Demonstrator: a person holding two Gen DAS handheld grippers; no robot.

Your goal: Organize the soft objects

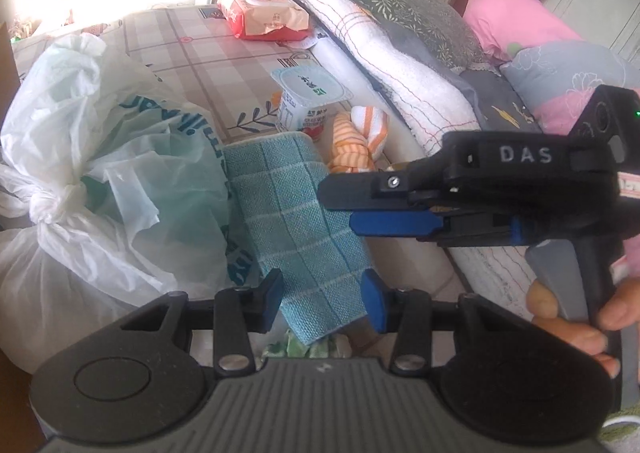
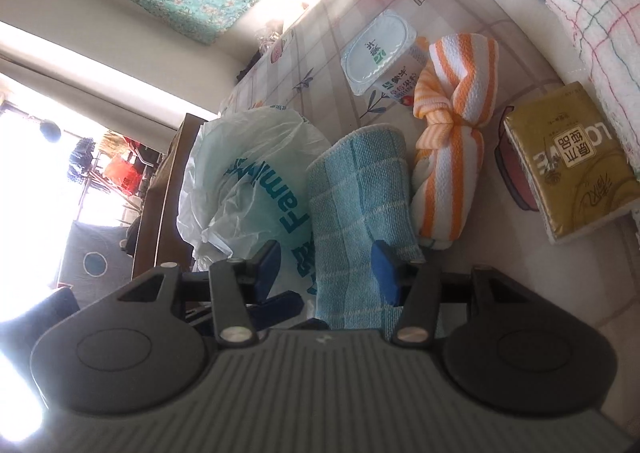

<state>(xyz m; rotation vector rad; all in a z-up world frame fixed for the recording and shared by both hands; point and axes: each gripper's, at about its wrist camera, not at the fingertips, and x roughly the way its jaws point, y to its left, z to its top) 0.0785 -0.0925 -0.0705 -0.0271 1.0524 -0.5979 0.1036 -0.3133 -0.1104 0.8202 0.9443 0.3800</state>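
A folded teal checked towel point(image 1: 296, 221) lies on the table; it also shows in the right wrist view point(image 2: 360, 213). My left gripper point(image 1: 322, 299) is open, its blue pads either side of the towel's near end. My right gripper point(image 2: 326, 273) is open around the towel too; in the left wrist view it comes in from the right point(image 1: 344, 209) over the towel. An orange-and-white striped knotted cloth point(image 1: 358, 141) lies just beyond the towel, also in the right wrist view point(image 2: 452, 141). A white plastic bag with teal print point(image 1: 100, 173) sits left of the towel point(image 2: 248, 181).
A yoghurt cup point(image 1: 308, 101) point(image 2: 384, 61) stands behind the cloths. A red-and-white tissue pack point(image 1: 264, 11) lies farther back. A gold tissue pack point(image 2: 568, 161) lies right of the striped cloth. Folded white blanket point(image 1: 384, 57) and pink bedding point(image 1: 520, 21) fill the right side.
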